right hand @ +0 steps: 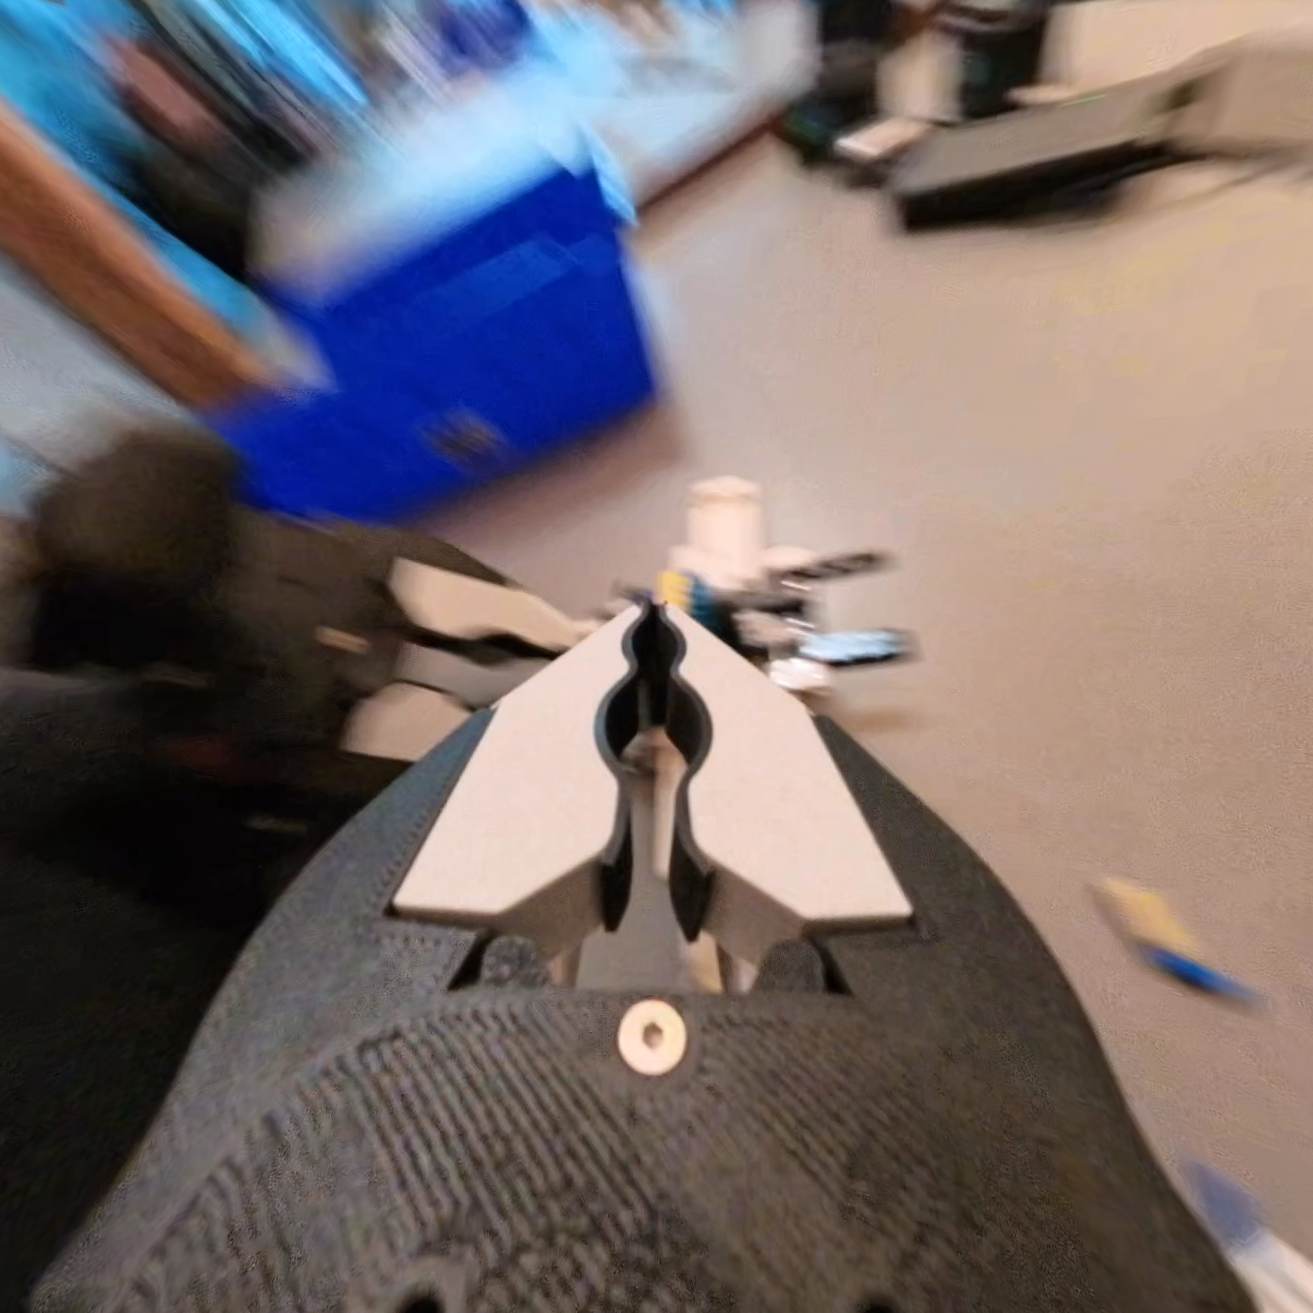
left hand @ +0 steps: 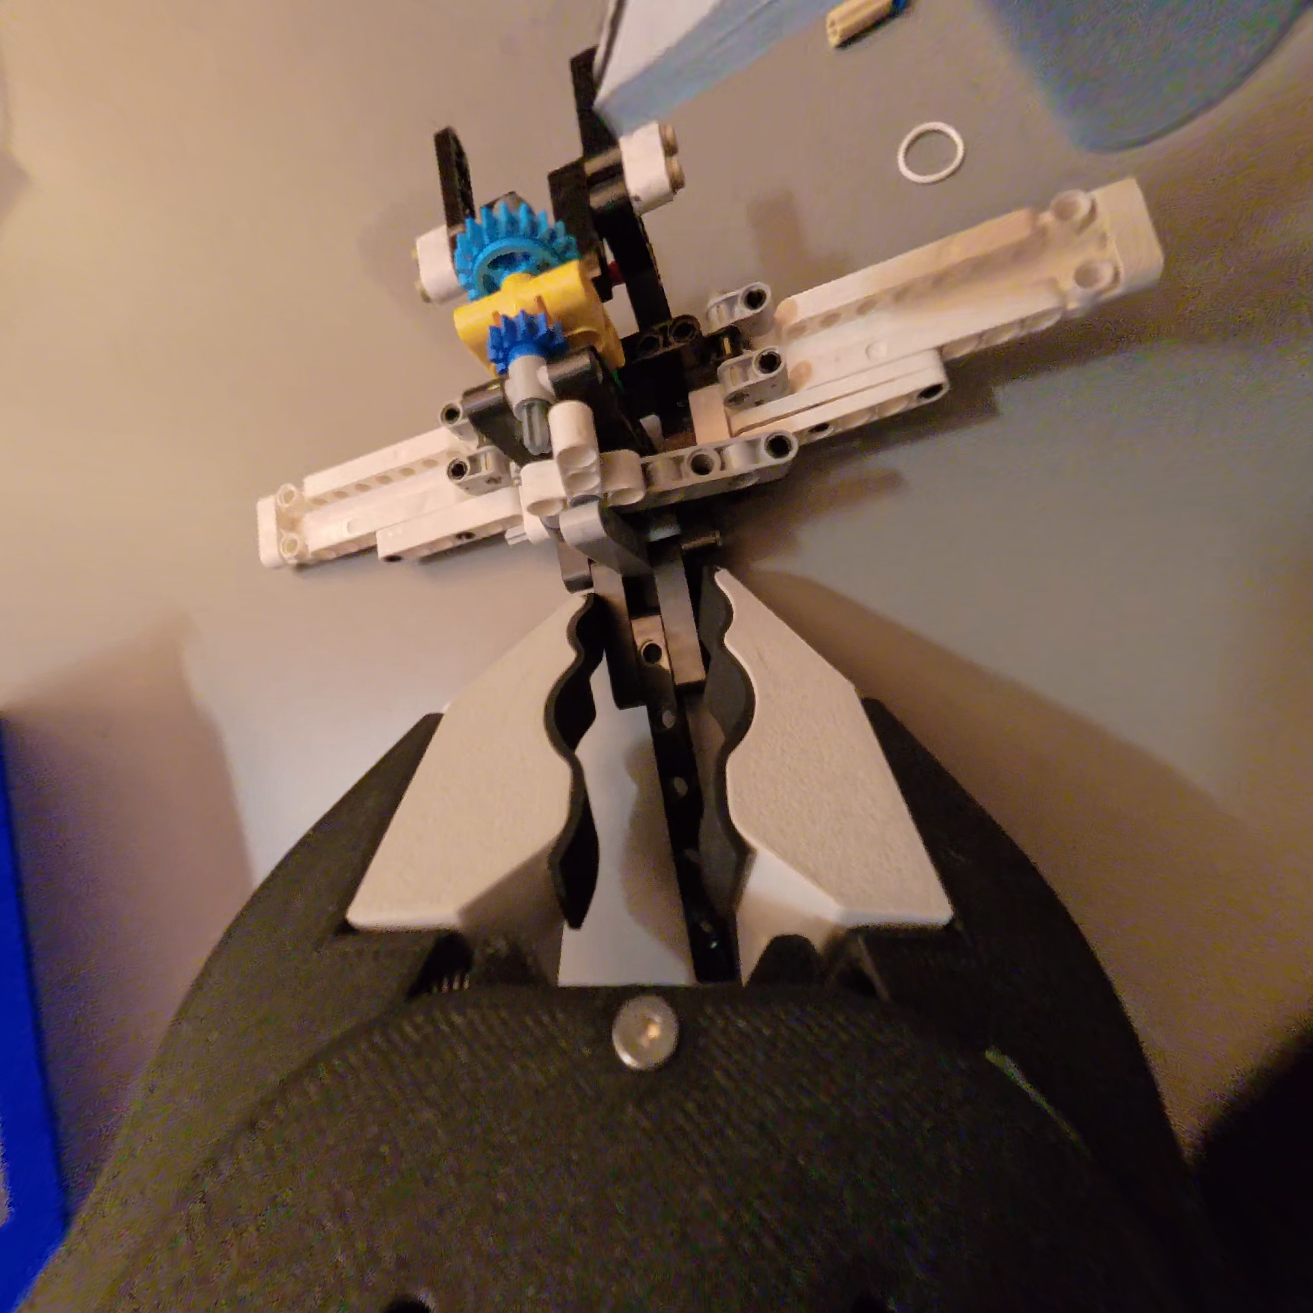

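Observation:
My left gripper (left hand: 652, 593) is shut on the black beam (left hand: 668, 639) at the near end of a toy brick model (left hand: 568, 369) that lies on the grey table (left hand: 213, 284). The model has white beams out to both sides, a yellow block, blue gears (left hand: 508, 241) and black uprights. My right gripper (right hand: 654, 607) is shut, its fingertips together, and it is close behind the model (right hand: 753, 590). The right wrist view is blurred by motion. It shows the left gripper (right hand: 462, 639) at the left.
A white ring (left hand: 932, 153), a tan pin (left hand: 856, 21), a pale blue box (left hand: 710, 57) and a blue disc (left hand: 1172, 64) lie beyond the model. A blue crate (right hand: 483, 341) stands at the back left. A small yellow and blue piece (right hand: 1165, 945) lies to the right.

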The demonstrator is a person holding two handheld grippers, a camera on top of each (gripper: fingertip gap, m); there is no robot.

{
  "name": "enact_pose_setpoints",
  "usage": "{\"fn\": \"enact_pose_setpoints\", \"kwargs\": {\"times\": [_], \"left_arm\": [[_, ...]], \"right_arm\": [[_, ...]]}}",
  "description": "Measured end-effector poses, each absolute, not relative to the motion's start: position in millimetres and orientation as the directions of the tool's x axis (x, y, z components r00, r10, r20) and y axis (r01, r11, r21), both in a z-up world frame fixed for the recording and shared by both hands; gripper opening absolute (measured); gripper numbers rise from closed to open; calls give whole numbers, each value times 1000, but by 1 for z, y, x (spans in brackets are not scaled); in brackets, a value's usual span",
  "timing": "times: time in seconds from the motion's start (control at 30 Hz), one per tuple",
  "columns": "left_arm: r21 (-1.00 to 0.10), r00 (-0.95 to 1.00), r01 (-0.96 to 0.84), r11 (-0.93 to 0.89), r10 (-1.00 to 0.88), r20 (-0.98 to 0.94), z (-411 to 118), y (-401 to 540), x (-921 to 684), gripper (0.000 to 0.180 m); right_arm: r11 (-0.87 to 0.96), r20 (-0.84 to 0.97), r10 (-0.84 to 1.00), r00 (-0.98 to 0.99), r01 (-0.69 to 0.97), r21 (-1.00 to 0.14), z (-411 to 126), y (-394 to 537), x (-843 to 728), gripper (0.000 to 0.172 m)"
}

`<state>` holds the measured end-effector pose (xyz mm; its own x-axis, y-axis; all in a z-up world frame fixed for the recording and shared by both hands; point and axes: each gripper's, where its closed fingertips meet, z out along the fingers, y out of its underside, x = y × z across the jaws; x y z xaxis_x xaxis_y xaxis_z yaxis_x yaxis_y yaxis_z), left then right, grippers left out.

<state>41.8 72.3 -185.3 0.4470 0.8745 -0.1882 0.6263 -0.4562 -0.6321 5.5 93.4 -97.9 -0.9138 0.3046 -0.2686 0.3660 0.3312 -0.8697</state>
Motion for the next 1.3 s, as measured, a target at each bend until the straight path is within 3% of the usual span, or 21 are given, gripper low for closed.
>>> {"fn": "enact_pose_setpoints", "kwargs": {"times": [0.03,0.13,0.2,0.27,0.47,0.6,0.67,0.83,0.9,1.0,1.03,1.17,1.23,1.3], "left_arm": [[-639,434,638,-429,886,-162,-185,72,42,28],[-639,440,635,-434,883,-164,-185,72,41,28],[-632,449,629,-453,875,-180,-184,73,41,28],[-628,455,624,-465,870,-192,-184,73,40,28],[-631,446,616,-472,869,-214,-184,74,39,28],[-634,446,613,-471,869,-213,-184,73,40,28],[-634,448,615,-469,869,-208,-184,74,40,28],[-633,452,618,-467,869,-200,-185,73,40,28],[-629,451,627,-459,873,-187,-185,73,40,27],[-631,457,617,-470,867,-200,-184,74,40,27],[-628,463,615,-476,863,-202,-184,75,40,27],[-637,468,609,-472,863,-191,-184,83,40,27],[-637,474,600,-483,857,-203,-184,85,40,27],[-635,476,600,-487,855,-205,-183,86,40,27]], "right_arm": [[366,-152,341,-928,280,-887,-95,98,3,0],[258,-305,234,-923,362,-896,-81,100,22,0],[280,-342,206,-917,390,-877,-95,100,28,0],[422,-273,242,-931,354,-834,-129,99,33,28],[565,3,268,-963,154,-811,-157,88,32,8],[632,126,225,-966,46,-774,-163,86,31,10],[625,94,224,-970,69,-777,-164,85,32,9],[518,-185,220,-958,276,-810,-156,82,35,7],[527,-133,207,-969,225,-819,-155,82,38,7],[625,128,202,-971,27,-780,-156,85,45,9],[636,126,211,-969,38,-771,-156,86,46,9],[560,-178,229,-957,279,-780,-155,95,47,10],[572,-160,240,-958,273,-774,-155,100,47,9],[632,-17,249,-968,176,-755,-157,103,45,9]]}}
